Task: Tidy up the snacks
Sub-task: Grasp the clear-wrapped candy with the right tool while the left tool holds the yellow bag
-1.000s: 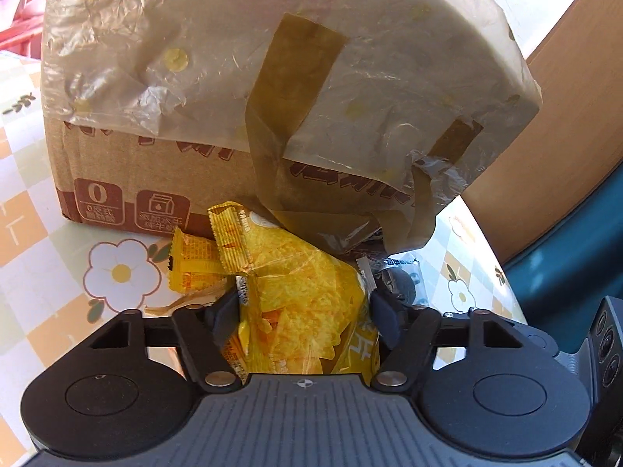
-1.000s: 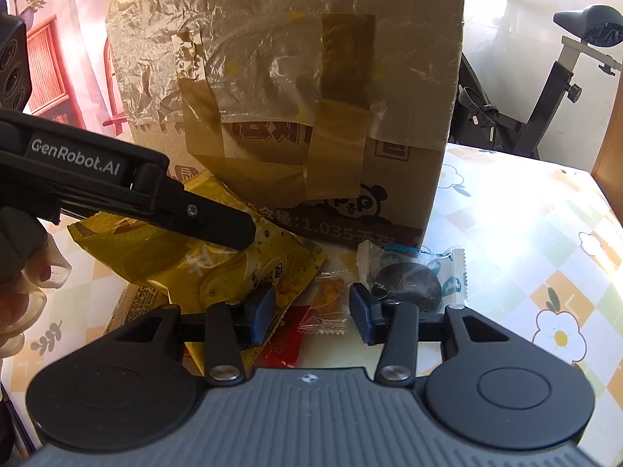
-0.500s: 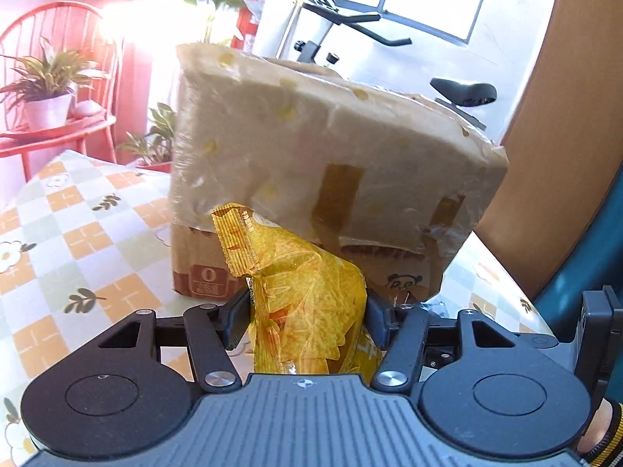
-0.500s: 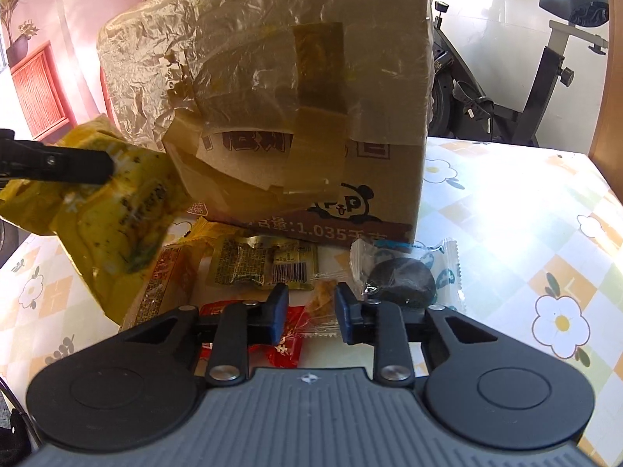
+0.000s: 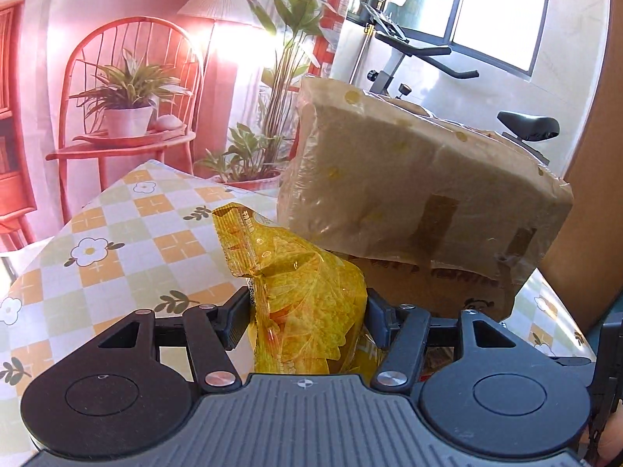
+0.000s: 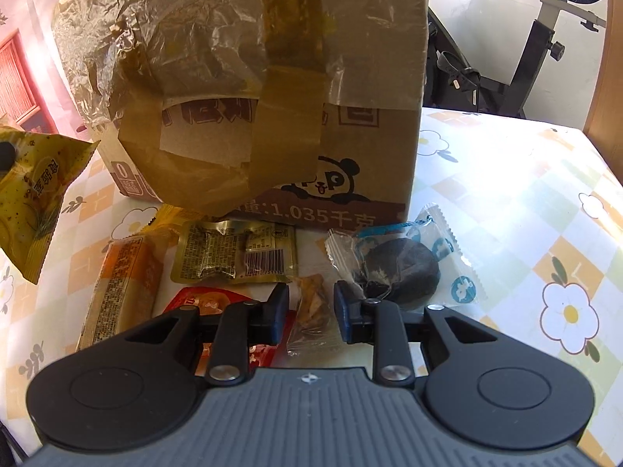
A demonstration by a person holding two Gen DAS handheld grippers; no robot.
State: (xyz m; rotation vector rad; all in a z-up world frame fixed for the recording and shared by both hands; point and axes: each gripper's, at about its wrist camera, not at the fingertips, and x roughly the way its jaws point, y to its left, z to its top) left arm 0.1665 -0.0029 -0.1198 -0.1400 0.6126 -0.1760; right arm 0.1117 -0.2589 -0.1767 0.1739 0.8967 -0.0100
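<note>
My left gripper (image 5: 307, 311) is shut on a yellow chip bag (image 5: 307, 303) and holds it in the air in front of the taped cardboard box (image 5: 420, 202). The bag also shows at the left edge of the right wrist view (image 6: 31, 194). My right gripper (image 6: 311, 307) hangs low over the snack pile by the box (image 6: 272, 89), its jaws narrowly apart around a small clear-wrapped snack (image 6: 309, 303); whether they press it is unclear. Nearby lie a gold packet (image 6: 237, 253), an orange bar (image 6: 124, 280), a red packet (image 6: 210, 303) and a dark cookie pack (image 6: 401, 264).
The table has a checked flower tablecloth (image 6: 525, 202). An exercise bike (image 6: 545, 46) stands behind the table. A red chair with potted plants (image 5: 128, 109) and a lamp stand beyond the table's far left end.
My left gripper has lifted the yellow chip bag up off the pile and to the left. My right gripper has come lower over the small clear-wrapped snack, jaws narrower.
</note>
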